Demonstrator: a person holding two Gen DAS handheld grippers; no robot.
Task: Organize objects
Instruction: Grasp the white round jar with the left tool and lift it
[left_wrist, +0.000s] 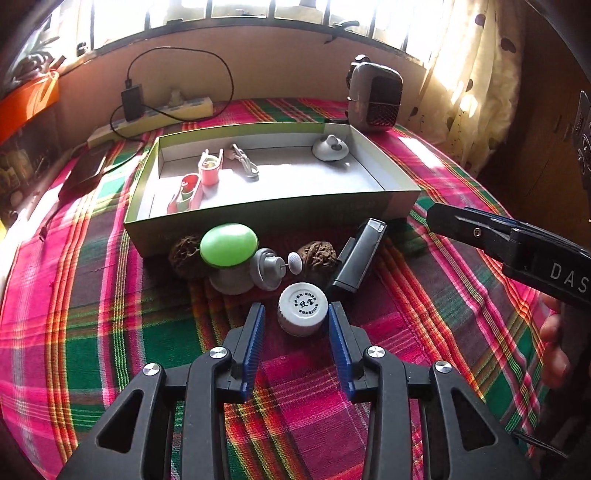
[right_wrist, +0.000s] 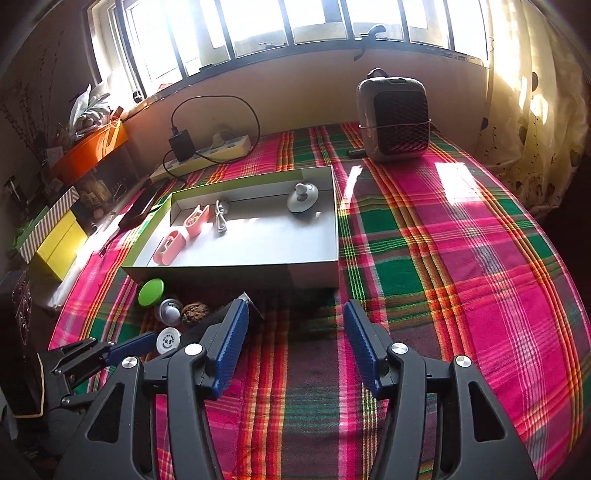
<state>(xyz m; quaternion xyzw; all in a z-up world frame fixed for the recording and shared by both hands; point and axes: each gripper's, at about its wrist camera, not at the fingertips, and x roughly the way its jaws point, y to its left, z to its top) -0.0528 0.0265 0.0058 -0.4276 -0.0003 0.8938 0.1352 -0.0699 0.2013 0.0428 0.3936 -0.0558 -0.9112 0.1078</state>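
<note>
White bottle (left_wrist: 302, 309) sits between my wide left gripper (left_wrist: 296, 314), ready for the box (left_wrist: 258, 216) at twelve o'clock.

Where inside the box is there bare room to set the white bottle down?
The box floor lies bare between the white cable and the round grey holder, and along its near wall. Its left end is crowded with pink pieces.
</note>
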